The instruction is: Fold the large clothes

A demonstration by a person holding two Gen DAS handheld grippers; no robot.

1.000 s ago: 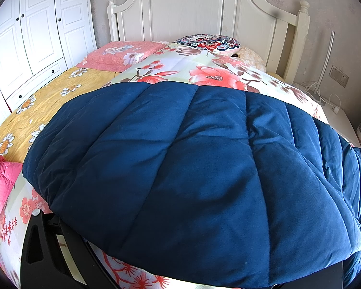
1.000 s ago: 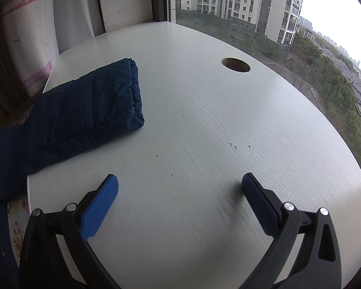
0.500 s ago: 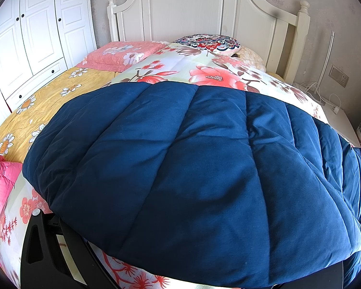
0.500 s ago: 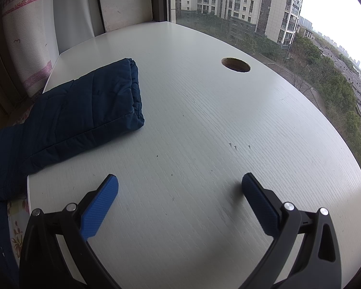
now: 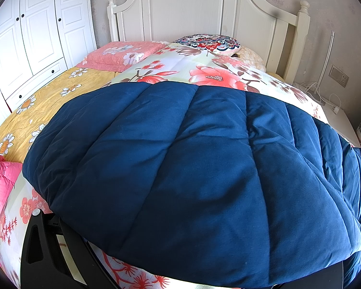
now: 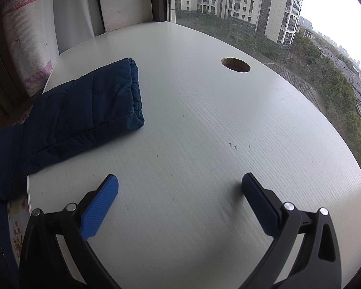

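Note:
A navy quilted coat [image 5: 185, 168] lies spread over the floral bed and fills most of the left wrist view. It drapes over my left gripper [image 5: 180, 192], hiding both fingertips; only the black arm [image 5: 43, 248] shows at bottom left, set wide as on an open gripper. In the right wrist view one sleeve of the coat [image 6: 84, 115] rests on a white desk [image 6: 228, 120], cuff pointing away. My right gripper [image 6: 179, 183] hovers open above the bare desk, to the right of the sleeve, with nothing between its blue pads [image 6: 98, 207].
A floral duvet [image 5: 204, 72], pillows [image 5: 122, 53] and a white headboard [image 5: 192, 12] lie beyond the coat. White wardrobes [image 5: 36, 36] stand at left. The desk has a round cable hole [image 6: 235, 65] and runs along a window [image 6: 252, 12]. A pink garment [image 5: 0, 180] lies at far left.

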